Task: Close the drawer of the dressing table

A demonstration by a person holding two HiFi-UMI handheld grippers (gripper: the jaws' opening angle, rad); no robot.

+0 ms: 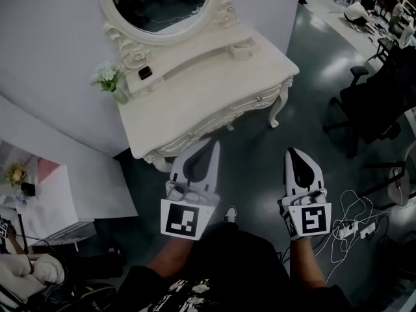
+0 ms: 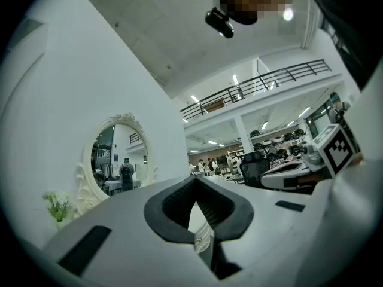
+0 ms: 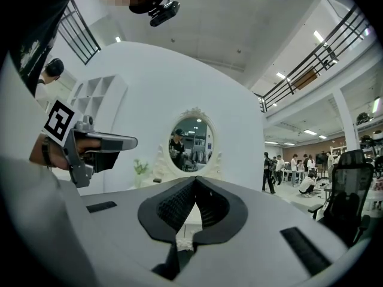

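- My left tongs [image 1: 214, 143] are pressed narrow, tips together, with nothing between them
- My right tongs [image 1: 291, 152] are the same: tips met and empty
- Both point level toward the white carved bench [image 1: 195, 93], side by side with a gap between them; the left one is near its front edge, the right one over the dark floor [image 1: 260, 155] beside the curved leg [image 1: 278, 112]
- I cannot tell from the head view whether the left tips touch the bench front; the left gripper view shows it a little way ahead
- The drawer [image 1: 224, 116] sits in the front apron under the top, with small round knobs [image 1: 259, 98] on its face; it looks pushed in flush, no gap showing
- An oval mirror [image 1: 162, 2] in a scrolled frame stands at the back of the bench
- A small vase of pale flowers [image 1: 109, 77] is at the back left corner, with a small dark object [image 1: 145, 72] just beside it on the raised ledge
- A black office chair [image 1: 377, 103] stands well apart on the right, and white cables [image 1: 351, 226] lie on the floor near my right hand
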